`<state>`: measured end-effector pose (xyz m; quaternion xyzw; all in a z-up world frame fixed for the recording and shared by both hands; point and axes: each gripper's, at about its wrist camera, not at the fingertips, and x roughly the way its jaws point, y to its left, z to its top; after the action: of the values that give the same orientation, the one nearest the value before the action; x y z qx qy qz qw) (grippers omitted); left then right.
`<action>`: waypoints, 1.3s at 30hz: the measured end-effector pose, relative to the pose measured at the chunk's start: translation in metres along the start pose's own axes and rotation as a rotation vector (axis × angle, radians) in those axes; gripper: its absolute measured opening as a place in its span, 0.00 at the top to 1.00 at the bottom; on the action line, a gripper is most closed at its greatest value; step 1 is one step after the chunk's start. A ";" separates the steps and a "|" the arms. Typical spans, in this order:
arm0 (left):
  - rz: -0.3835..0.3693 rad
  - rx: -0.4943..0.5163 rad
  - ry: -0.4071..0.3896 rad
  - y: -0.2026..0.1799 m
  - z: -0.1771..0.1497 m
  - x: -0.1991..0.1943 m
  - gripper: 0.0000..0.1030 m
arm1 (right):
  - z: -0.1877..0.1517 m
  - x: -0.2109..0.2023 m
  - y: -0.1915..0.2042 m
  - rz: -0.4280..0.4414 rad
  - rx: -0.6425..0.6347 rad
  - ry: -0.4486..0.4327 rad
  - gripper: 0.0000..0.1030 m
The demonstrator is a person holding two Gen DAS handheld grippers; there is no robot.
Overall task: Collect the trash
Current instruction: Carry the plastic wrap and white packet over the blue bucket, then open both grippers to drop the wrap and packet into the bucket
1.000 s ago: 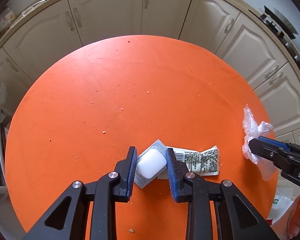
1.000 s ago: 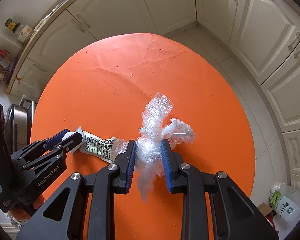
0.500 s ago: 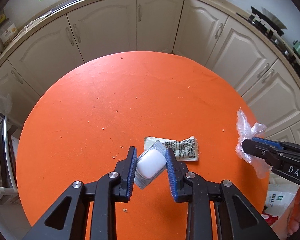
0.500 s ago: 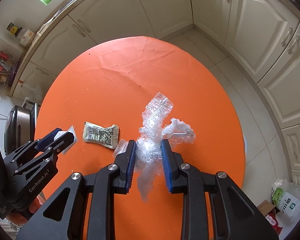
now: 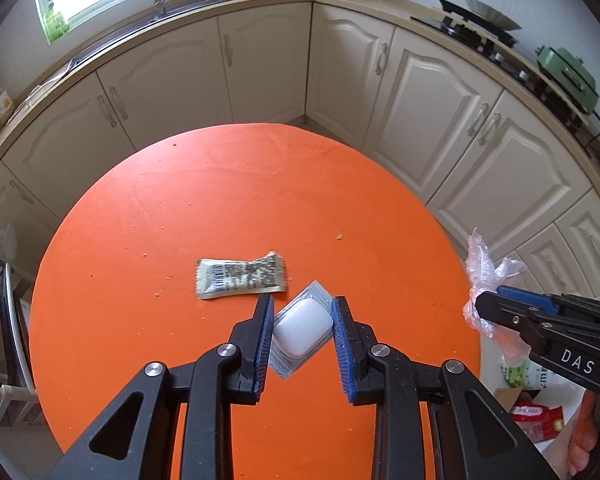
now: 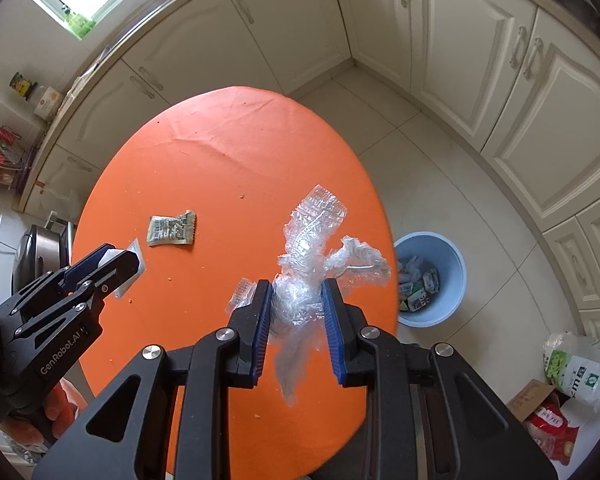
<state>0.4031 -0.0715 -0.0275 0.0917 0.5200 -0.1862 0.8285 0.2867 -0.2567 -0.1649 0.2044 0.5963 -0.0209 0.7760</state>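
- At the far left of the right wrist view, the left gripper (image 6: pixel 120 258) is clenching a white blister pack (image 5: pixel 302 330), its blue pads pressing the pack's two sides and holding it clear above the orange table (image 5: pixel 240 192).
- Just beyond it, a printed wrapper (image 5: pixel 242 276) is lying flat on the table, its long axis running left to right across the left wrist view; it is lying up and to the left of the left gripper's fingertips, nearer that hand than the other.
- Further right, the right gripper (image 6: pixel 296 300) is grasping a crumpled wad of clear plastic film (image 6: pixel 312 264), loose ends sticking up and hanging down past the pads.
- At the right, a blue bin (image 6: pixel 440 280) is standing on the floor just off the table's edge, already holding some trash; it is lying to the right of the right gripper, the nearer hand, so the coming drop probably means swinging that way.
- Compared with a second ago, both grippers are sitting higher and further back: the table is looking smaller, the wrapper is now lying apart from the blister pack, and the bin is showing.
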 end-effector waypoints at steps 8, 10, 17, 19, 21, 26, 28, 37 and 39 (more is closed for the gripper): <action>-0.029 0.113 0.015 -0.077 -0.006 0.003 0.76 | -0.027 -0.028 -0.065 -0.024 0.098 -0.025 0.75; -0.038 0.146 0.024 -0.097 -0.008 0.007 0.76 | -0.033 -0.033 -0.080 -0.029 0.118 -0.028 0.75; -0.062 0.248 0.063 -0.165 -0.012 0.031 0.76 | -0.050 -0.040 -0.140 -0.047 0.211 -0.026 0.75; -0.069 0.268 0.081 -0.177 -0.011 0.041 0.76 | -0.054 -0.037 -0.160 -0.053 0.246 -0.017 0.75; -0.069 0.291 0.095 -0.195 -0.010 0.051 0.76 | -0.057 -0.035 -0.177 -0.057 0.276 -0.012 0.75; -0.070 0.333 0.125 -0.233 0.002 0.082 0.76 | -0.064 -0.033 -0.215 -0.065 0.339 -0.002 0.75; -0.071 0.344 0.134 -0.242 0.006 0.092 0.76 | -0.066 -0.032 -0.225 -0.066 0.357 0.000 0.75; -0.020 0.381 0.120 -0.271 0.015 0.128 0.65 | -0.070 -0.022 -0.258 -0.060 0.414 0.018 0.75; -0.006 0.387 0.110 -0.277 0.014 0.131 0.54 | -0.069 -0.020 -0.260 -0.051 0.414 0.020 0.75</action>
<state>0.3539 -0.3573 -0.1274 0.2577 0.5193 -0.2797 0.7653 0.1462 -0.4751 -0.2366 0.3444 0.5918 -0.1608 0.7109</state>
